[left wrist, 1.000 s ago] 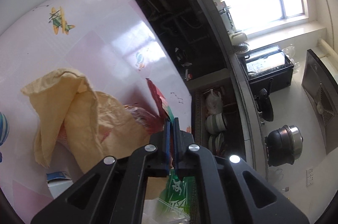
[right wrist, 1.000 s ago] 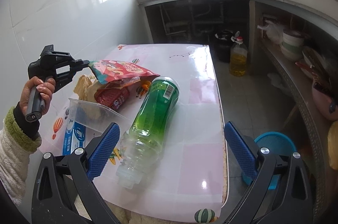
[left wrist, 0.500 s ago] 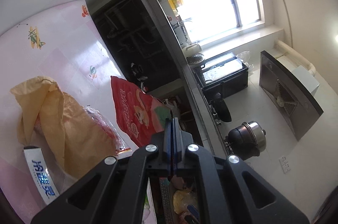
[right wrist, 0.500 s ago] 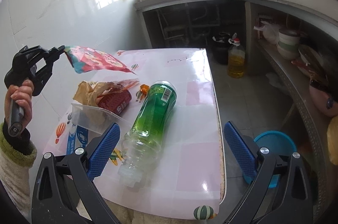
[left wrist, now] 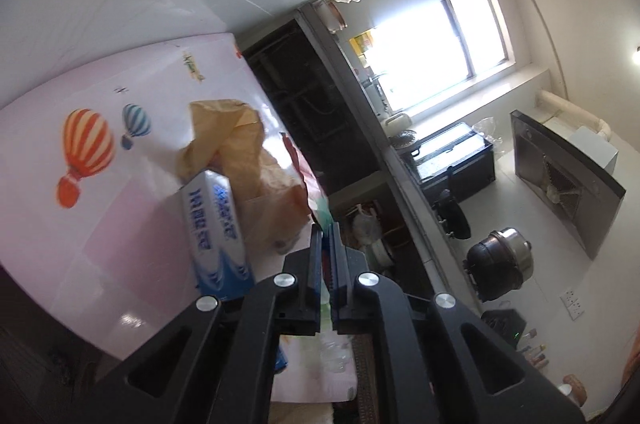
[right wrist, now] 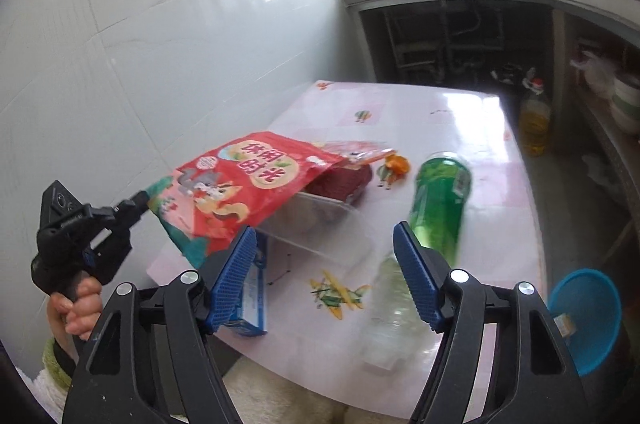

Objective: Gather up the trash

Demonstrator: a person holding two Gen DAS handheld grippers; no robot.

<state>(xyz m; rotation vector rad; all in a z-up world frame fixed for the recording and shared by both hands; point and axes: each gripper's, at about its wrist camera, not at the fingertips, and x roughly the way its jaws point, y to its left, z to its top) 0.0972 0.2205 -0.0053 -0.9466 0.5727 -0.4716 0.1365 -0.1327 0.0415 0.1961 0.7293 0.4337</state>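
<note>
A red snack bag [right wrist: 240, 184] hangs over the table's near left corner, pinched at one corner by my left gripper [right wrist: 140, 202], which is shut on it. In the left wrist view the bag [left wrist: 316, 196] shows edge-on between the shut fingers of the left gripper [left wrist: 326, 236]. My right gripper [right wrist: 324, 230] hovers above the table's front edge, its jaws closing. A clear plastic container [right wrist: 320, 224] lies ahead between them, and the pads touch nothing. A green bottle [right wrist: 440, 200] lies on its side to the right.
On the pink table [right wrist: 460, 112] are a blue-and-white box [right wrist: 250, 300], a dark red packet [right wrist: 340, 180] and a crumpled tan paper bag [left wrist: 236, 140]. A blue bin [right wrist: 584, 320] stands on the floor at the right, an oil bottle [right wrist: 534, 122] beyond it. A tiled wall borders the left.
My left gripper has lifted the red bag off the pile and carried it toward the table's near left corner. The right gripper moved left over the clear container, and its jaws narrowed.
</note>
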